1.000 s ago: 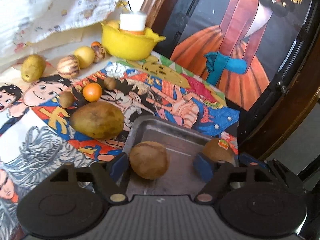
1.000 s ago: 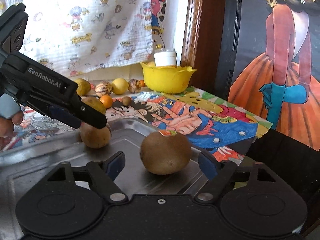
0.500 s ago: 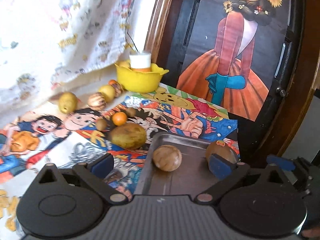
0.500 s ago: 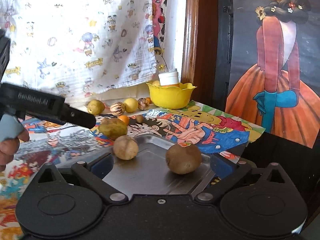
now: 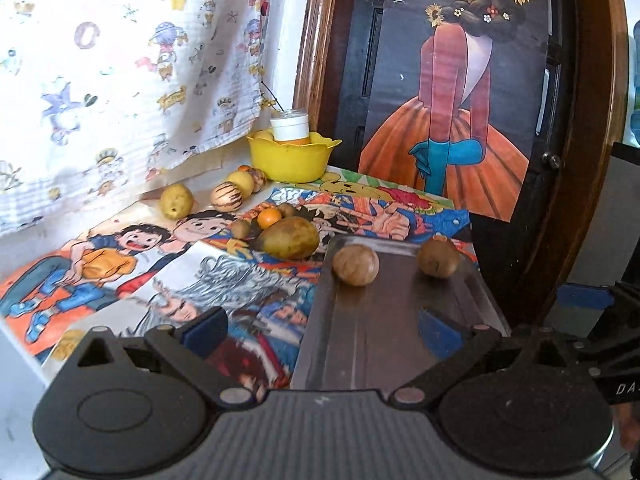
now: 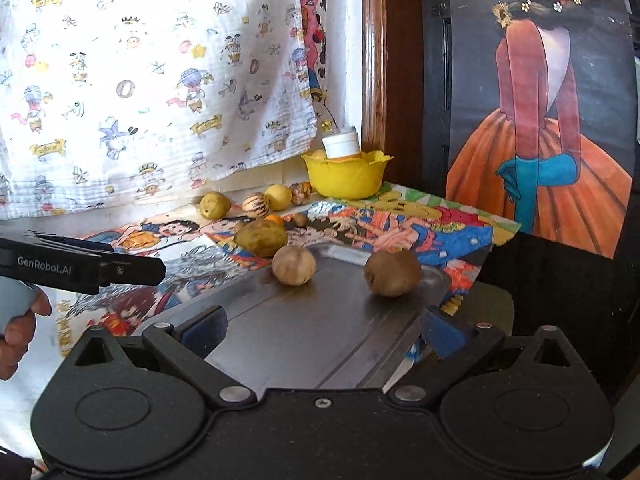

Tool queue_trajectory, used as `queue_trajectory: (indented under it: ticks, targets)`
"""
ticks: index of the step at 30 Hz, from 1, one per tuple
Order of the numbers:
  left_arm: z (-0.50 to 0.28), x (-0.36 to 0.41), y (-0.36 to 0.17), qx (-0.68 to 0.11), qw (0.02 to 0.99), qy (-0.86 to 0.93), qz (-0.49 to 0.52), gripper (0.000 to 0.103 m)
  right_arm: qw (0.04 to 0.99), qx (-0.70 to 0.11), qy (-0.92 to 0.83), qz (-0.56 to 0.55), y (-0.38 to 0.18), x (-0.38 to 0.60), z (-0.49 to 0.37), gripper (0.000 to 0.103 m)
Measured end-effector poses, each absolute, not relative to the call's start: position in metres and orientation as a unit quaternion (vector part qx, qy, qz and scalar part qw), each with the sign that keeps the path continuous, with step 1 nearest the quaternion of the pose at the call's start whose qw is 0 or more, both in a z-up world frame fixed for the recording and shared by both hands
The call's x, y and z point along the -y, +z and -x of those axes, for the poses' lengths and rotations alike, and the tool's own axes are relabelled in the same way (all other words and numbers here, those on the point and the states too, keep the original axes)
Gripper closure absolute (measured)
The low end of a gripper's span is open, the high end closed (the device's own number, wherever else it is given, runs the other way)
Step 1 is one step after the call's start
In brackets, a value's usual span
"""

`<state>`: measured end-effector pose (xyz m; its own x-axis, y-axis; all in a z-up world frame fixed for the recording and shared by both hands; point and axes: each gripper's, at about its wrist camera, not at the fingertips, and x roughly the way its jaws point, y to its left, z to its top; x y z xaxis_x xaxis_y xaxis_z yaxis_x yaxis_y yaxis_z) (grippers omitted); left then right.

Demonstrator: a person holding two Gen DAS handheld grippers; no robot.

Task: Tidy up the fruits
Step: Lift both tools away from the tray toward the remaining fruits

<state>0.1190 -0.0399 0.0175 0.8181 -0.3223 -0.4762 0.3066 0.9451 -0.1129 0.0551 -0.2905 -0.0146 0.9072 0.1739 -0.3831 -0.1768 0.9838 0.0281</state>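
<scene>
Worktop [image 5: 48,264] is covered in glossy cartoon posters — flat, slick paper. Steel tray [image 5: 384,336] sits at the near right edge: smooth, shallow rim, low friction, so round fruit will roll.

Both claws are spread wide and carry nothing: left claw [image 5: 320,332] hangs over the tray's left edge, right claw [image 6: 322,326] over the tray's near end.

Two fruits in the tray, apart from each other: a pale tan round one [image 5: 355,265] at the far left corner and a darker brown egg-shaped one [image 5: 438,258] at the far right.

Largest loose piece is the olive-green mango-shaped fruit [image 5: 289,237], just outside the tray's far left corner — probably the next pick. It's wide: approach from above, close across the short axis, set it down low, not dropped.

Behind it: small orange fruit [image 5: 269,217] and two small brown ones, then a yellow-green lumpy fruit [image 5: 176,205], a striped round one [image 5: 227,202], a lemon-yellow one [image 5: 240,181] along the back.

Yellow plastic bowl [image 5: 292,158], scalloped rim, holds a white-capped jar [image 5: 290,128].
</scene>
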Motion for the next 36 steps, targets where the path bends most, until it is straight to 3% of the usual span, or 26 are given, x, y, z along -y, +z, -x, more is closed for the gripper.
queue_trajectory:
  ticks: [18,36]
  targets:
    - [-0.062,-0.006,-0.008,-0.28,0.949,-0.147,-0.004,0.0,0.965,-0.238,0.112,0.011,-0.021,0.24,0.004,0.001]
    - [-0.078,-0.045,0.007,-0.309,0.946,-0.095,-0.041,0.0,0.945,-0.25,0.208,0.04,0.014,0.205,-0.015,0.001]
